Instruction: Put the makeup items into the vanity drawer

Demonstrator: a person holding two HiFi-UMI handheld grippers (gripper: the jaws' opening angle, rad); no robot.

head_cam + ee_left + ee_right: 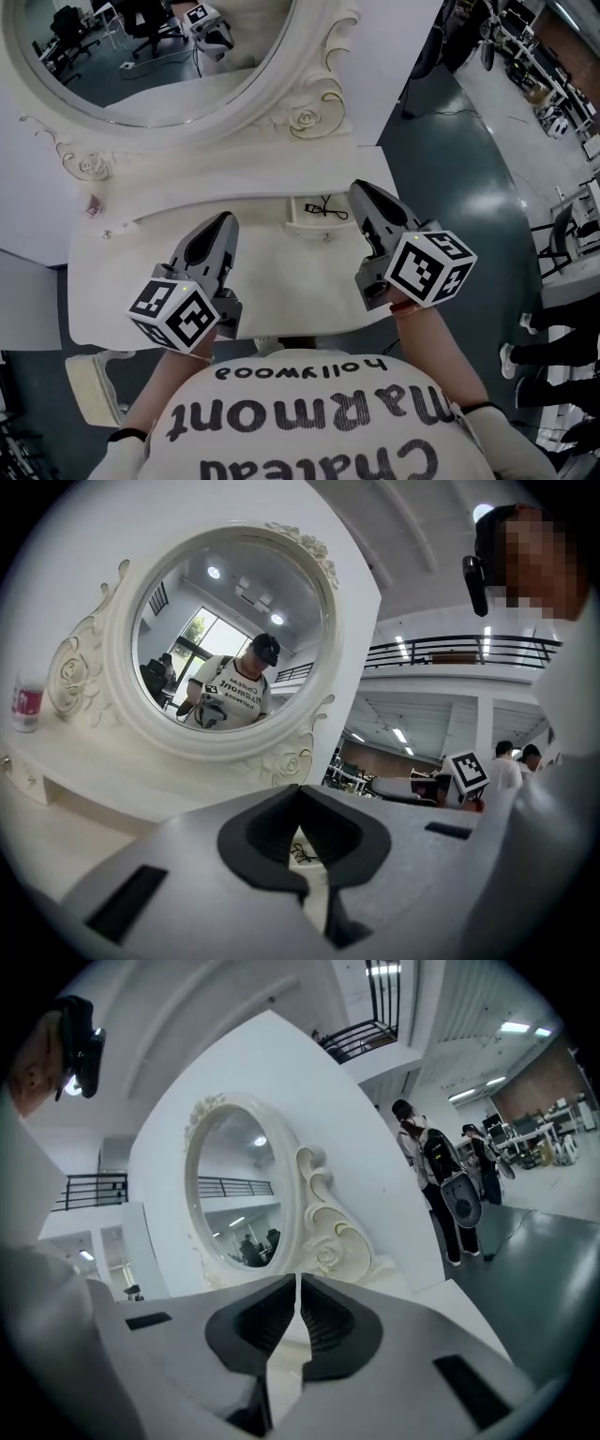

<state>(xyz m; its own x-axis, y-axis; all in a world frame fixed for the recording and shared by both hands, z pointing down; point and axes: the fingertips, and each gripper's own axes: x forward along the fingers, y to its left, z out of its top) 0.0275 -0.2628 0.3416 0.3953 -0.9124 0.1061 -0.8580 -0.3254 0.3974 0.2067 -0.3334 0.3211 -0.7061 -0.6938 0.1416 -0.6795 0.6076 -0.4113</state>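
A white vanity table (291, 286) with an oval mirror (141, 66) stands in front of me. A small drawer (307, 227) at the back middle is open, and a black curly item (328, 208) lies in it. On the left ledge stands a small jar with a red label (92, 206), which the left gripper view shows far left (26, 703). My left gripper (225, 218) hovers over the tabletop left of the drawer, shut and empty (300, 787). My right gripper (358, 187) is just right of the drawer, also shut with nothing in it (298, 1277).
The carved mirror frame (328, 1232) rises close behind both grippers. A white stool (89, 384) stands at the table's front left. Past the table's right edge is dark floor, where people (441, 1180) stand with desks and chairs beyond.
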